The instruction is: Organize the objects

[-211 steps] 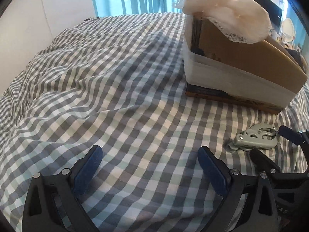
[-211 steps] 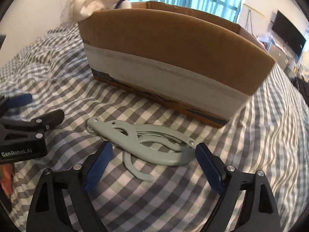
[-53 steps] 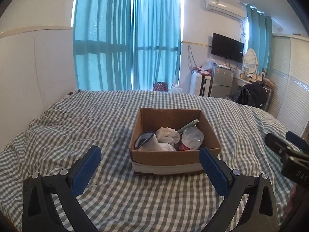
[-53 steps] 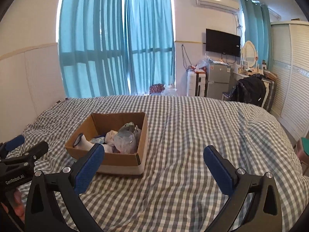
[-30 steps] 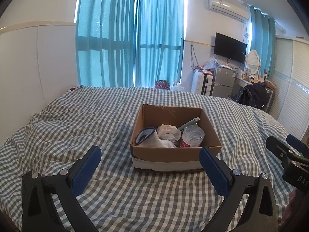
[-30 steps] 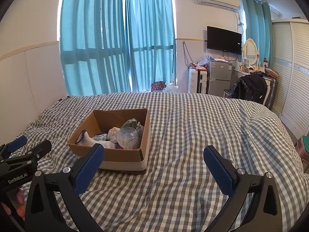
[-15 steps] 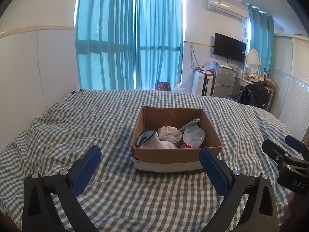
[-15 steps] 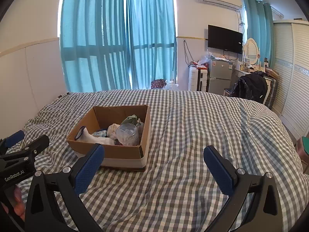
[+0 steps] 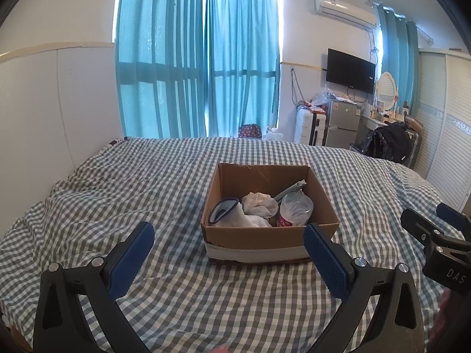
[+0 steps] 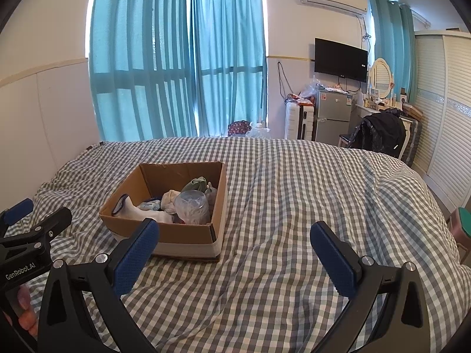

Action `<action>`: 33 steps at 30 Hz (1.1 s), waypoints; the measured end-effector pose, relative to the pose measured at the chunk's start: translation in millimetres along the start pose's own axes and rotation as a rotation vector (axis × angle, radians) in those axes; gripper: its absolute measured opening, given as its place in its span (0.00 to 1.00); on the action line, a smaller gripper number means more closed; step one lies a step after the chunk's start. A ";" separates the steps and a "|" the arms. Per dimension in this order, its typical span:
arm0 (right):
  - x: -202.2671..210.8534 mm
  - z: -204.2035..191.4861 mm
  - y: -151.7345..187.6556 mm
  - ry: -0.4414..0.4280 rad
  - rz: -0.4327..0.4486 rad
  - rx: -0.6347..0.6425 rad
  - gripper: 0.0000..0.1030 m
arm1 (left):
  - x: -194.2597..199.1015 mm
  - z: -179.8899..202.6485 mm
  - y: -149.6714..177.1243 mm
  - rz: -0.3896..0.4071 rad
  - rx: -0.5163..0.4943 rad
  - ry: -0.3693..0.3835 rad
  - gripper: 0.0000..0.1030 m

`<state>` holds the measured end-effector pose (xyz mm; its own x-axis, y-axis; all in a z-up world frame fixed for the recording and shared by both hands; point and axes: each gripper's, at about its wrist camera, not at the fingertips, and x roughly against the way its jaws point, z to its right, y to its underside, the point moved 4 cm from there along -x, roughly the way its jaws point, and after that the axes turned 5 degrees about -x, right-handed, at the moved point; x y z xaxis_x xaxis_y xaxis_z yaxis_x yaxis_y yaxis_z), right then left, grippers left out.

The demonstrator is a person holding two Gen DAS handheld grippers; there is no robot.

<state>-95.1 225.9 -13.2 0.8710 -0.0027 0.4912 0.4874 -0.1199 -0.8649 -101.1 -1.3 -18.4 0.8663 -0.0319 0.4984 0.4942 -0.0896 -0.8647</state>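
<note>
Gingham bed (image 9: 164, 176) under teal curtains (image 9: 200, 70) | cardboard box (image 9: 265, 235) filled with items | our left gripper (image 9: 228, 254) wide, empty | our right gripper (image 10: 235, 253) wide, empty

Box (image 9: 269, 236) on bed (image 9: 147, 182); jar (image 9: 295, 210) inside, perhaps right of sock (image 9: 232, 216).
</note>
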 end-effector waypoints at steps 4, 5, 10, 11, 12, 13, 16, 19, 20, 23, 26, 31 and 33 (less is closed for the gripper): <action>0.3 0.0 -0.3 0.000 0.000 0.000 1.00 | -0.3 -1.5 -0.1 -0.001 0.001 -0.003 1.00; 0.3 0.2 -0.4 0.001 0.000 0.000 1.00 | -0.5 -1.4 -0.2 0.001 0.000 -0.005 1.00; 0.5 1.1 0.4 0.002 -0.001 -0.004 1.00 | -0.1 -1.2 -0.1 0.002 -0.005 -0.007 1.00; 0.5 1.0 0.7 0.002 -0.002 -0.004 1.00 | -0.1 -1.3 -0.4 0.003 -0.008 -0.008 1.00; 0.5 1.0 0.8 0.003 -0.001 -0.004 1.00 | 0.0 -1.5 -0.5 0.003 -0.011 -0.008 1.00; 0.3 0.9 0.7 0.004 -0.002 -0.005 1.00 | 0.1 -1.6 -0.7 0.004 -0.012 -0.006 1.00; -0.4 1.3 1.3 0.002 -0.005 -0.005 1.00 | 0.5 -1.8 -0.8 0.006 -0.014 -0.001 1.00; -2.1 0.9 3.4 0.003 -0.014 -0.003 1.00 | 0.1 -1.4 0.2 0.002 -0.016 0.000 1.00; -2.5 1.3 3.9 0.004 -0.014 -0.003 1.00 | -0.1 -1.5 0.4 0.002 -0.017 0.001 1.00; -3.4 0.9 5.0 0.004 -0.018 -0.003 1.00 | -0.5 -0.5 1.0 0.002 -0.021 -0.001 1.00; -5.0 0.1 5.7 0.005 -0.024 -0.001 1.00 | -1.1 -0.9 1.9 0.000 -0.023 -0.004 1.00; -7.1 -1.3 7.8 0.008 -0.031 0.000 1.00 | -2.3 -3.7 3.0 -0.003 -0.017 -0.001 1.00; -7.1 -1.9 8.3 0.010 -0.031 0.001 1.00 | -2.5 -4.1 3.1 -0.002 -0.018 -0.002 1.00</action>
<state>-97.3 223.0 -23.7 0.8547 -0.0089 0.5190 0.5144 -0.1194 -0.8492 -102.1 -5.5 -22.1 0.8653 -0.0294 0.5004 0.4950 -0.1073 -0.8622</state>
